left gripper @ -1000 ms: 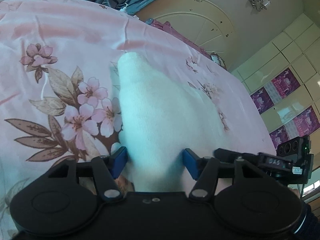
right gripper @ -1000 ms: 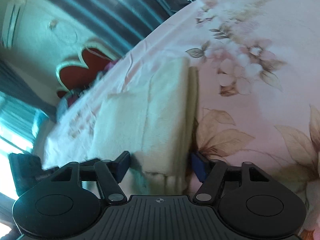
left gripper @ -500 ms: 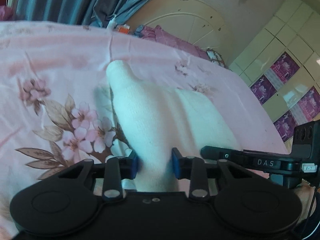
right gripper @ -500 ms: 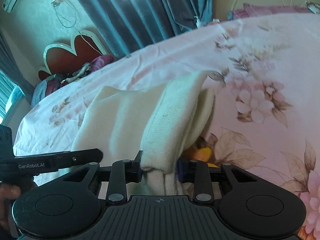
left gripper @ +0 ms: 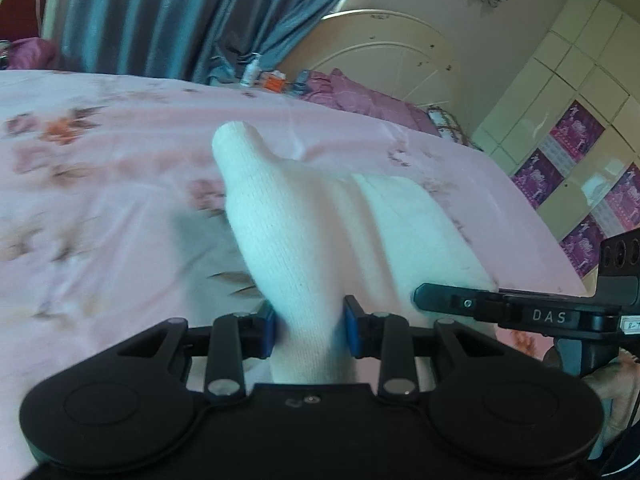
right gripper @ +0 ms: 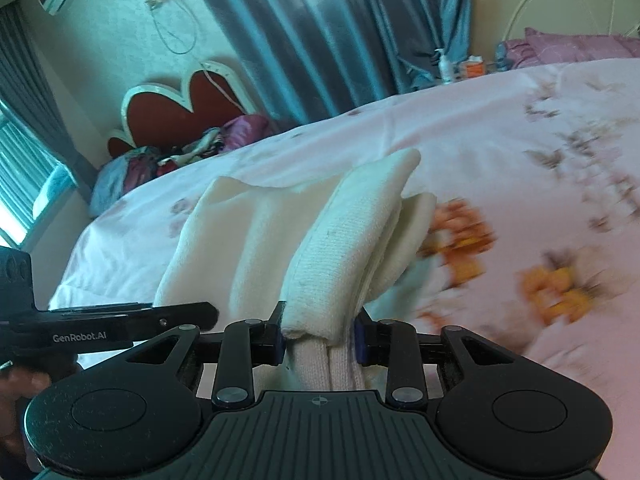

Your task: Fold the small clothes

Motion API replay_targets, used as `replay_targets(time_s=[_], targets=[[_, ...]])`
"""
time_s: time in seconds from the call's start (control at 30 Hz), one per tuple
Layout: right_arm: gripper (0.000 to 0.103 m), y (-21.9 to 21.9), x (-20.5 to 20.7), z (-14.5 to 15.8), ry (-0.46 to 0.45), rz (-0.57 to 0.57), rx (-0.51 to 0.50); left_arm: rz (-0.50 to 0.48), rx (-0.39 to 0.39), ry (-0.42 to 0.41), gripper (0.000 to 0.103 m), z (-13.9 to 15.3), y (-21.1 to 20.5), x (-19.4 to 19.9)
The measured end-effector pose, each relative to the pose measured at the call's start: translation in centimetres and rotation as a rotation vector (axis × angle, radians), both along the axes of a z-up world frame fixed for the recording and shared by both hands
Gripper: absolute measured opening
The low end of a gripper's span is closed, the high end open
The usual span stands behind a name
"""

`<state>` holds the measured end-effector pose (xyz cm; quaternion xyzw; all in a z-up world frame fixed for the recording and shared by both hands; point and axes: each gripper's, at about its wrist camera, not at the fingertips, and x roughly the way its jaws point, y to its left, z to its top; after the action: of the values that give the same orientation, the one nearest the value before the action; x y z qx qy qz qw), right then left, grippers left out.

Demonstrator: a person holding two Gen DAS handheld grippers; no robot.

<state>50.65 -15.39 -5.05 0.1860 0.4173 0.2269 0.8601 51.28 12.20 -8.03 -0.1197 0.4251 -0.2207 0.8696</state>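
Note:
A small cream-white knitted garment (left gripper: 304, 232) lies partly folded on the pink floral bedspread (left gripper: 100, 184). My left gripper (left gripper: 309, 326) is shut on its near left edge and holds it raised off the bed. My right gripper (right gripper: 320, 334) is shut on the near right edge of the same garment (right gripper: 344, 240), a thick folded ridge, also lifted. The far end of the garment still hangs toward the bed. The right gripper's side shows in the left wrist view (left gripper: 520, 312); the left one shows in the right wrist view (right gripper: 100, 320).
A cream headboard (left gripper: 384, 60) and purple pillows (left gripper: 360, 100) stand at the bed's far end, with bottles (right gripper: 446, 66) by blue curtains (right gripper: 320, 32). A red heart-shaped chair back (right gripper: 180, 108) with piled clothes is at the far left. Wardrobe doors (left gripper: 580, 100) are on the right.
Both grippers closed from open onto the garment's near edge, then lifted it off the bedspread; the views have tilted up and the bed has dropped away below.

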Motion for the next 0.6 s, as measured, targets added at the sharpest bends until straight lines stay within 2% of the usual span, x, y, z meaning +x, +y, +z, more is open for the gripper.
replay_targets(time_s=[0.23, 0.43, 0.47, 0.57, 0.6], targets=[[0.031, 6.5, -0.9, -1.3, 0.024, 0.028, 0.027, 0.022, 0.035, 0.033, 0.032, -0.6, 5.9, -1.9], [0.031, 9.4, -0.5, -3.6, 0.067, 0.036, 0.029, 0.037, 0.029, 0.09, 0.033, -3.5, 9.3, -2.2], [0.031, 9.3, -0.4, -4.3, 0.083, 0.025, 0.024, 0.037, 0.027, 0.098, 0.037, -4.2, 9.6, -2.2], [0.031, 8.7, -0.4, -6.0, 0.129, -0.008, 0.033, 0.073, -0.009, 0.108, 0.056, -5.8, 10.6, -2.4], [0.031, 8.5, -0.4, -6.2, 0.13, -0.013, 0.035, 0.077, -0.019, 0.106, 0.057, -6.0, 10.8, -2.5]])
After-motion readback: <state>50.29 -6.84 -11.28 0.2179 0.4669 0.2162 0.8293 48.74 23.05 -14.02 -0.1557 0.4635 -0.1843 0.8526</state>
